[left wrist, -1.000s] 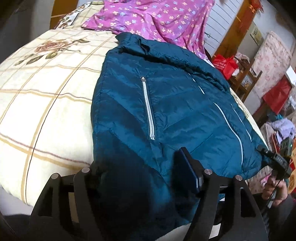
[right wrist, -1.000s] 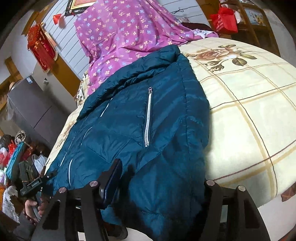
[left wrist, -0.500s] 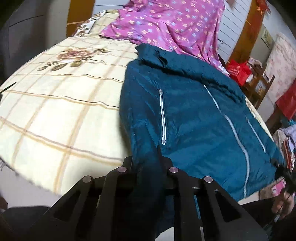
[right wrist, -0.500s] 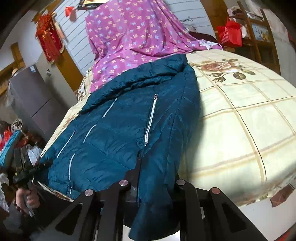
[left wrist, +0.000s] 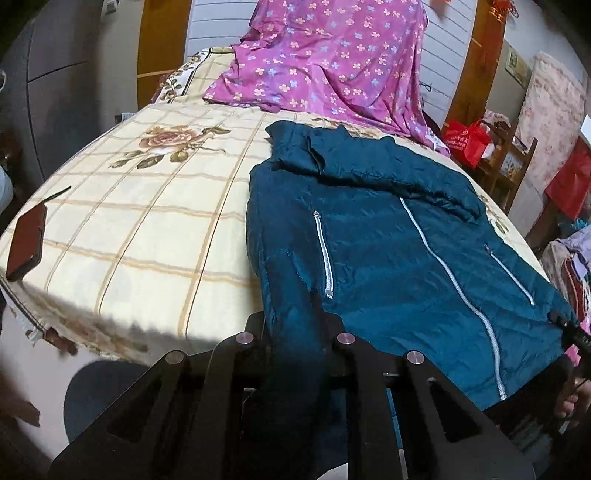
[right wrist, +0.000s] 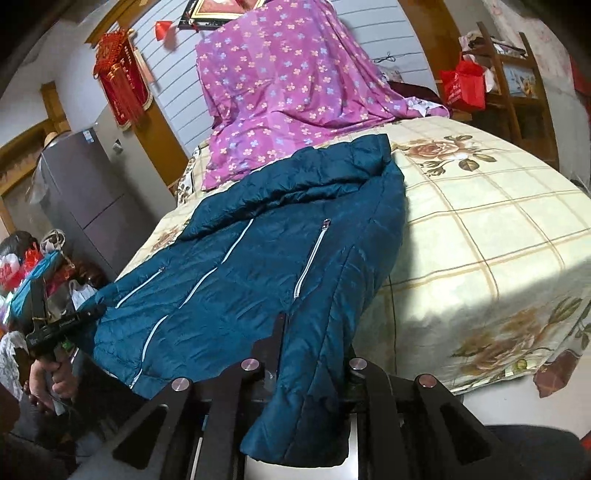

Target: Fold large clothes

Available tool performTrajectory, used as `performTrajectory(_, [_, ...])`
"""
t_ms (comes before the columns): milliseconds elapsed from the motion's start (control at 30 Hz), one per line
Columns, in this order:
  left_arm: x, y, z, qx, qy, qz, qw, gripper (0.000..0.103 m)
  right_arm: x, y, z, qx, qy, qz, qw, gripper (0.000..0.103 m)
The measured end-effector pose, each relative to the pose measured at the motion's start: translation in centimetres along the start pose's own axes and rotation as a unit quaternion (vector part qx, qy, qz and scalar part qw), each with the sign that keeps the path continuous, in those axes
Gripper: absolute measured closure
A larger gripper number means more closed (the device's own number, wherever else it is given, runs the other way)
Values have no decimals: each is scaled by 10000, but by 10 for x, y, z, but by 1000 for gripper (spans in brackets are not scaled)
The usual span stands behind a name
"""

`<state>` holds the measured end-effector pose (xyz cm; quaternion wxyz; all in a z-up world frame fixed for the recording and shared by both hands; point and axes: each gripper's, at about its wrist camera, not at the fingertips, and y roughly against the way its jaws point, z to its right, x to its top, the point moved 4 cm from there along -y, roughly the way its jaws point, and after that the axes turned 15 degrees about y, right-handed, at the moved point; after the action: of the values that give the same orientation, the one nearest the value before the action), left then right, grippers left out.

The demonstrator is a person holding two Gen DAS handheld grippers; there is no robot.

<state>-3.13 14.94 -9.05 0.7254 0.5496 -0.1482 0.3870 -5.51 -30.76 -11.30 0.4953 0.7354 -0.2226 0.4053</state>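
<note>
- Checked bed (left wrist: pixel 122 236) carries the teal jacket (left wrist: pixel 388 258), hem over its near edge; left tool (left wrist: pixel 291 332) is clamped on the hem corner.
- Right tool (right wrist: pixel 306 354) pinches the opposite hem corner; lift both evenly, keeping the hem taut.

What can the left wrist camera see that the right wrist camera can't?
Only the left wrist view shows the dark red case lying at the bed's corner. Only the right wrist view shows the fridge, the red knot hanging and the picture frame on the wall. Both show the jacket spread on the bed, the purple cloth behind it and the red bag. Each gripper is shut on the jacket's hem: left, right.
</note>
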Motion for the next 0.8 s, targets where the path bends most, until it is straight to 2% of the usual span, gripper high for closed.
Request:
performTrajectory(133, [-8,5,-4,-60,65,-116,9999,92,-4,11,3,6,-85,80,9999,89])
performTrajectory(233, [-7,16,-2,-131,64,3,9999,92,3,21,8,-9,-140,242,9996,89])
performTrajectory(400, [4,18,1,-195,29,170,9997,92,18,30,13,-72,-73,449,9989,89])
performTrajectory(800, [44,-5,19,-193,-47,255,9995,92,54,12,23,-173,82,583,9981,89])
